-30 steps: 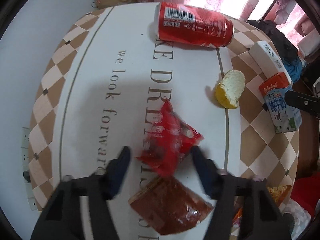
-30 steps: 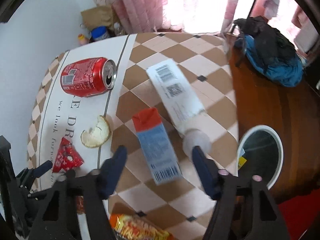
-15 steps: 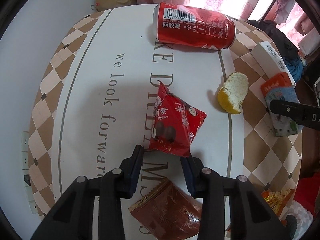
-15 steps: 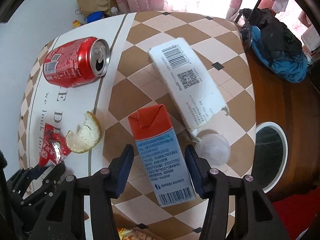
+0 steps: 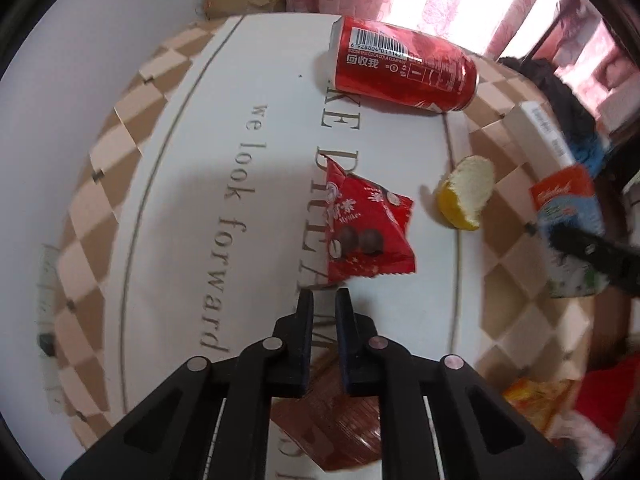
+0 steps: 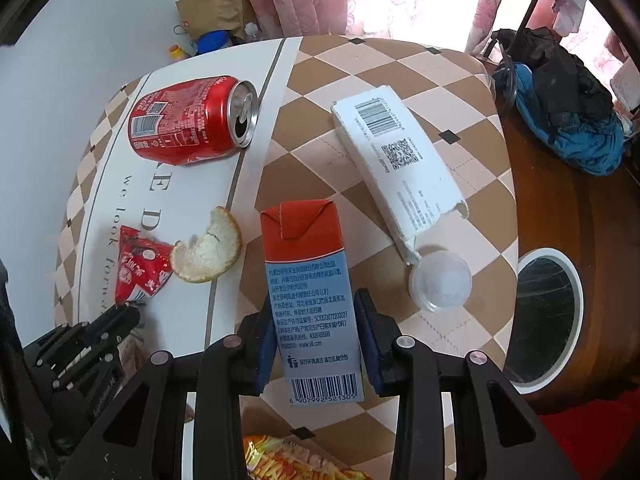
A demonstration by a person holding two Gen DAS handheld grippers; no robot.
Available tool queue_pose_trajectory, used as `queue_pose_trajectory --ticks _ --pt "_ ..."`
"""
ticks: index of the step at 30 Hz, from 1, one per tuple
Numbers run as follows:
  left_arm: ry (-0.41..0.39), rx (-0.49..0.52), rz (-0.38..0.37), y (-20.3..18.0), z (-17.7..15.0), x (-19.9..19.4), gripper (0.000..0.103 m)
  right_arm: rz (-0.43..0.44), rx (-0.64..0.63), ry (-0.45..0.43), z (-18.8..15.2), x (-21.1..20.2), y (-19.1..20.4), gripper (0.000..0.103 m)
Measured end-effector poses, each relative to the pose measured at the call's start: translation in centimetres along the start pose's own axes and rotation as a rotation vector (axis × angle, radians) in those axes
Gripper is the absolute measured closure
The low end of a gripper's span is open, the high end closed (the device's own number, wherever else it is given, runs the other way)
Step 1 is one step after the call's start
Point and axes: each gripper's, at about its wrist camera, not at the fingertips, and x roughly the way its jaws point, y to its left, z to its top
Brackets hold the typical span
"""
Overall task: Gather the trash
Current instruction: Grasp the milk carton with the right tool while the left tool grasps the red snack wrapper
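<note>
Right hand-held gripper [image 6: 316, 334], its jaws having just been closing, clamps the long side faces of the lying milk carton [image 6: 310, 292], a smooth printed box whose long axis runs straight away from the gripper, folded red top farthest. Left hand-held gripper [image 5: 322, 306], jaws likewise just closed to a narrow slit, pinches the lower edge of the crinkled red snack wrapper [image 5: 366, 224] lying just ahead on the desk [image 5: 168, 200]. Beyond lie a curled citrus peel [image 6: 210, 250] and a dented cola can [image 6: 192, 120] on its side.

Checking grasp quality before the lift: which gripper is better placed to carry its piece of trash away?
Right. The right gripper has the milk carton squarely between its pads. The left gripper has closed just short of the red snack packet, perhaps pinching only its edge.
</note>
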Motion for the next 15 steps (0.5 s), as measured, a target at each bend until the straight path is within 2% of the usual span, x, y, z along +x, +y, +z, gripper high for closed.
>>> queue_pose_trajectory --ticks 3,4,6,7,8,9,11,15 --pt "-0.015 -0.057 -0.09 1.9 -0.3 -1.9 0.092 0.009 0.022 0.002 -0.3 -0.2 -0.6 0.065" --pt "-0.023 -0.063 -0.093 2.4 -0.3 -2.5 0.091 0.011 0.028 0.001 -0.4 -0.3 -0.7 0.065" --pt "-0.036 -0.065 -0.089 3.0 0.0 -3.2 0.083 0.012 0.031 -0.005 -0.4 -0.4 -1.1 0.065" --pt "-0.04 -0.059 -0.081 3.2 0.4 -3.3 0.066 0.014 0.034 -0.007 -0.3 -0.4 -1.2 0.065" --pt "-0.042 -0.057 -0.071 3.1 0.8 -3.2 0.039 0.016 0.038 -0.007 -0.2 -0.3 -1.2 0.065" --pt "-0.051 -0.059 -0.062 3.2 1.2 -3.2 0.031 0.017 0.043 -0.008 -0.1 -0.2 -1.2 0.065" --pt "-0.062 -0.049 -0.052 2.9 1.9 -2.9 0.03 0.021 0.052 -0.008 0.1 -0.1 -1.3 0.065" --pt "-0.02 -0.016 -0.032 0.8 3.7 -1.0 0.03 0.014 0.044 -0.006 0.2 0.1 -1.0 0.065"
